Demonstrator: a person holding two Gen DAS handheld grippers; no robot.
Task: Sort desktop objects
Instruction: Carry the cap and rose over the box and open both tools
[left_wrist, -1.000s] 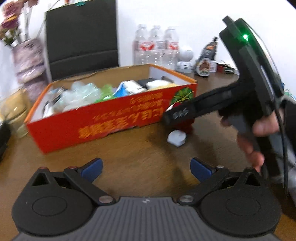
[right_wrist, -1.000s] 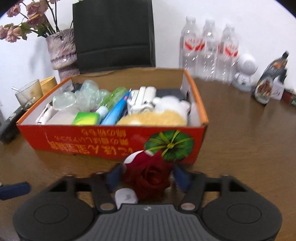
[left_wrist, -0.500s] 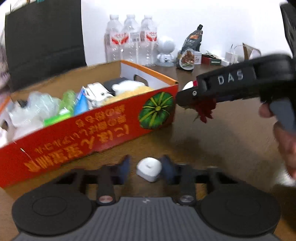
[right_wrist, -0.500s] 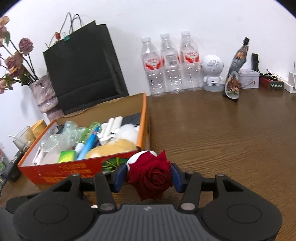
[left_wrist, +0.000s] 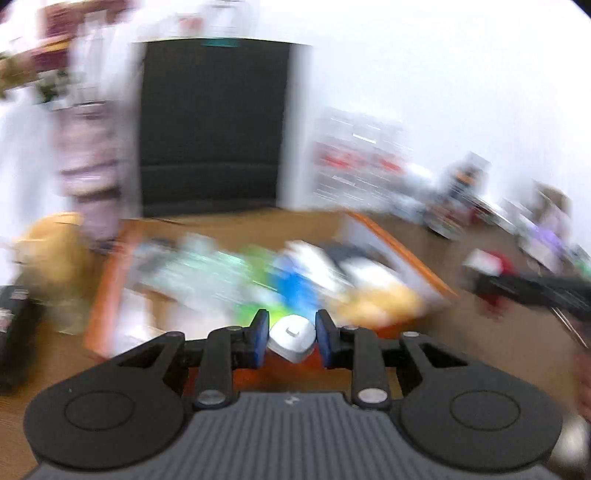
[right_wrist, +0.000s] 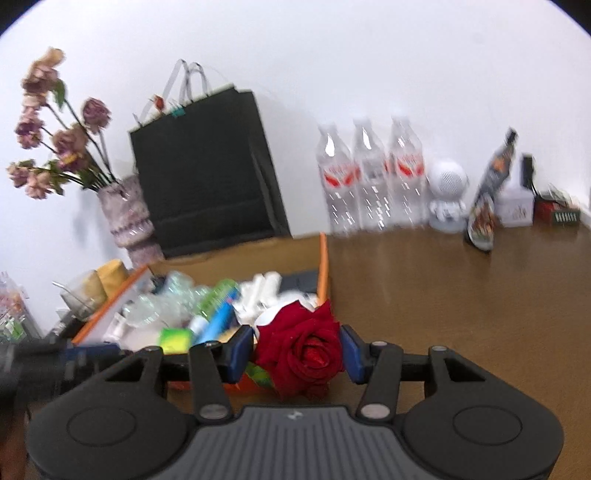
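The left gripper (left_wrist: 291, 338) has its blue pads clamped on a small white rounded case (left_wrist: 292, 336), one pad on each flank; the jaws have just been closing onto it. The case hangs clear of the table, in front of the near wall of the orange box (left_wrist: 402, 248), which spreads from ten to two o'clock beyond the fingertips, blurred.

The right gripper (right_wrist: 297, 354) pinches a red rose (right_wrist: 301, 352) between its blue pads, the bloom bulging toward the camera. At eleven o'clock from the rose the orange box holds a green packet (right_wrist: 175, 338), a blue tube (right_wrist: 218, 321) and white pieces. At ten o'clock stands a vase of faded pink flowers (right_wrist: 125, 218); at twelve, a black paper bag (right_wrist: 207, 177). Three water bottles (right_wrist: 369, 177) line the wall at one o'clock on the brown table (right_wrist: 461, 295), with a small white robot figure (right_wrist: 448, 192) beside them.
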